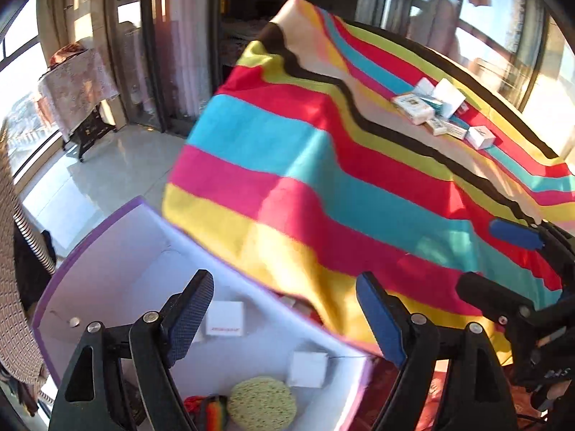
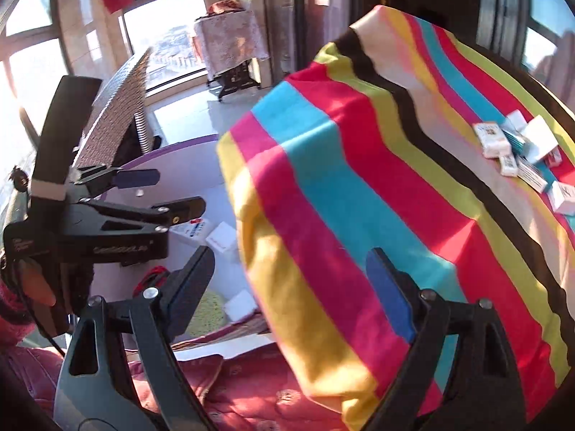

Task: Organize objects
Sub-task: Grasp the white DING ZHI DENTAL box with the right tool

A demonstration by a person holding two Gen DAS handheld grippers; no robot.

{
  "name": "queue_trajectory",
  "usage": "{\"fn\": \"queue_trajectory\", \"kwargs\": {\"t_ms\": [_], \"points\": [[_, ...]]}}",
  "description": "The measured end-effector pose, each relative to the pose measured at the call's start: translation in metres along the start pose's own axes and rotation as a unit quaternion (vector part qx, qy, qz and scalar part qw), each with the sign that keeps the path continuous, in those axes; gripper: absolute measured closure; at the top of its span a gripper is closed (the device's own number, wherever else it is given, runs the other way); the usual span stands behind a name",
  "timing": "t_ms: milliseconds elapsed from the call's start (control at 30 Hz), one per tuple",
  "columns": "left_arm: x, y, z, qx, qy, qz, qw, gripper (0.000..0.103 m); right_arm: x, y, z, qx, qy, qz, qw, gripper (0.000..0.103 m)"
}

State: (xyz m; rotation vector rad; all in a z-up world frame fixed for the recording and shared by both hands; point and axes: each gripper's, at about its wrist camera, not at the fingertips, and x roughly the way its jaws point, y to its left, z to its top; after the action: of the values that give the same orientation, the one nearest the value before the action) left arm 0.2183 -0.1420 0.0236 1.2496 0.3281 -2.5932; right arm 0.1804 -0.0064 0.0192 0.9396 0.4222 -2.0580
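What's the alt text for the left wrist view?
The open, empty left claw hangs over a purple-rimmed white bin holding small white boxes and a yellow-green pad. Beside it, a striped cloth drapes a table bearing more small boxes.

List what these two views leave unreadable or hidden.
- Small boxes on the striped cloth: print too small and blurred in both views.
- Purple-rimmed bin: left wrist view, near corner hidden by the left gripper; far side under the cloth.
- Red item in the bin: right wrist view, mostly hidden behind gripper fingers.
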Motion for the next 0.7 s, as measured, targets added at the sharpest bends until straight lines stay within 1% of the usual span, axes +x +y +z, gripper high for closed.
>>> {"fn": "queue_trajectory", "kwargs": {"t_ms": [67, 100, 133, 167, 267, 300, 400, 467, 500, 567, 600, 700], "points": [[0.014, -0.033, 0.019, 0.027, -0.009, -0.033, 0.999, 0.02, -0.002, -0.037, -0.002, 0.038, -0.002, -0.034, 0.999, 0.015], [0.023, -0.049, 0.029, 0.042, -0.018, -0.044, 0.998, 0.02, -0.001, -0.057, -0.003, 0.054, -0.002, -0.051, 0.997, 0.015], [0.033, -0.063, 0.04, 0.055, -0.027, -0.047, 0.997, 0.02, -0.003, -0.075, -0.005, 0.067, 0.001, -0.068, 0.995, 0.015], [0.044, -0.075, 0.051, 0.063, -0.029, -0.044, 0.9966, 0.02, 0.0, -0.091, -0.004, 0.08, 0.007, -0.083, 0.993, 0.015], [0.081, -0.102, 0.086, 0.073, -0.024, -0.049, 0.9958, 0.02, 0.002, -0.142, -0.006, 0.105, 0.02, -0.115, 0.988, 0.015], [0.093, -0.107, 0.096, 0.074, -0.02, -0.043, 0.9961, 0.02, 0.007, -0.155, -0.002, 0.109, 0.026, -0.124, 0.986, 0.015], [0.126, -0.109, 0.118, 0.072, -0.008, -0.027, 0.997, 0.02, 0.024, -0.186, 0.01, 0.11, 0.032, -0.138, 0.984, 0.015], [0.14, -0.103, 0.124, 0.059, 0.008, -0.021, 0.998, 0.02, 0.041, -0.201, 0.023, 0.104, 0.039, -0.144, 0.983, 0.015], [0.14, -0.101, 0.126, 0.058, 0.002, -0.023, 0.9981, 0.019, 0.051, -0.206, 0.03, 0.095, 0.043, -0.146, 0.984, 0.015], [0.141, -0.097, 0.126, 0.053, 0.002, -0.036, 0.998, 0.018, 0.071, -0.214, 0.045, 0.073, 0.048, -0.147, 0.985, 0.015], [0.141, -0.096, 0.125, 0.054, 0.0, -0.039, 0.9978, 0.016, 0.079, -0.22, 0.052, 0.069, 0.043, -0.142, 0.987, 0.016], [0.145, -0.101, 0.125, 0.066, 0.004, -0.042, 0.9969, 0.008, 0.1, -0.242, 0.076, 0.088, 0.042, -0.142, 0.985, 0.018]]}}
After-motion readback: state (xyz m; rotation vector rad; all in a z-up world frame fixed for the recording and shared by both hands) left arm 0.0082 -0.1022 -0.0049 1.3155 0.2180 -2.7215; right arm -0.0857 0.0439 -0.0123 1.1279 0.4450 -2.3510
